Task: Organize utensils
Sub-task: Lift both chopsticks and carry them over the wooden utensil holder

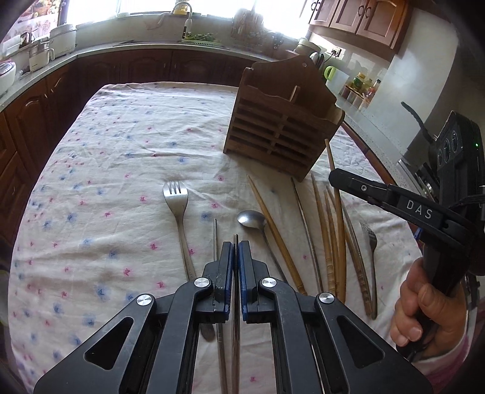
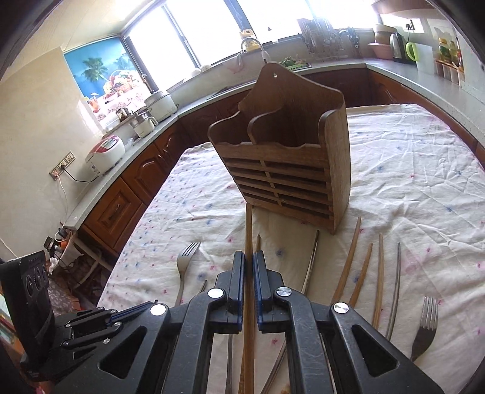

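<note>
Two pieces lifted so far, left gripper (image 1: pixel 235 257) pinching a metal chopstick (image 1: pixel 235 303), right gripper (image 2: pixel 248 266) pinching a wooden chopstick (image 2: pixel 248 230); wooden holder (image 2: pixel 285 169) apparently unfilled, forks, spoon (image 1: pixel 251 219), remaining chopsticks lying on tablecloth (image 1: pixel 121 157).

You're working in strong daylight from the windows (image 2: pixel 212 33) at the back, which blow out to pure white in both views and wash out the dish rack (image 1: pixel 251 27) in front of them. The cloth-covered worktop (image 1: pixel 121 151) is evenly bright, with only soft, short shadows under the wooden holder (image 2: pixel 291 169). Fisheye bending curves the counter edges, and dark vignetting eats every corner. Your close fingers (image 1: pixel 225 272) look sharp; far counters soften slightly.
</note>
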Available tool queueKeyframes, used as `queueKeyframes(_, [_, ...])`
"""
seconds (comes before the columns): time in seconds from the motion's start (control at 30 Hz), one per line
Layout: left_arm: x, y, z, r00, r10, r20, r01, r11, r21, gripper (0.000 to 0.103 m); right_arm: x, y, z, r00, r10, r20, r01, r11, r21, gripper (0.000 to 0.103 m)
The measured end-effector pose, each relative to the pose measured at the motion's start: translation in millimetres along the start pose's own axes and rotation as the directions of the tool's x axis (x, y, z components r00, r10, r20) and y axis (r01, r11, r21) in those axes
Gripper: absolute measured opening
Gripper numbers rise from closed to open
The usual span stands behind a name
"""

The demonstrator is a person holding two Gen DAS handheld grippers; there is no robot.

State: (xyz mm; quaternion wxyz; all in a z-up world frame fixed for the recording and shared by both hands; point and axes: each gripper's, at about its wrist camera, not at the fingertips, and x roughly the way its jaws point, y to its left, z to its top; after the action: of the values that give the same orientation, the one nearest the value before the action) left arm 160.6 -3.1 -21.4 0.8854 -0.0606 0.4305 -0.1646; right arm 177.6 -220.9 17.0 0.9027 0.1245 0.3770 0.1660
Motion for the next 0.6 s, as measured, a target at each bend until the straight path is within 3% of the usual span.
queueKeyframes(0.6, [-76.4,-7.7,22.2,0.980,-0.062,0.190,0.060,0.998,0.015,0.003,-72.7,19.1,7.4,0.987,0.037,0.156,-0.034,0.999,-0.020,0.006])
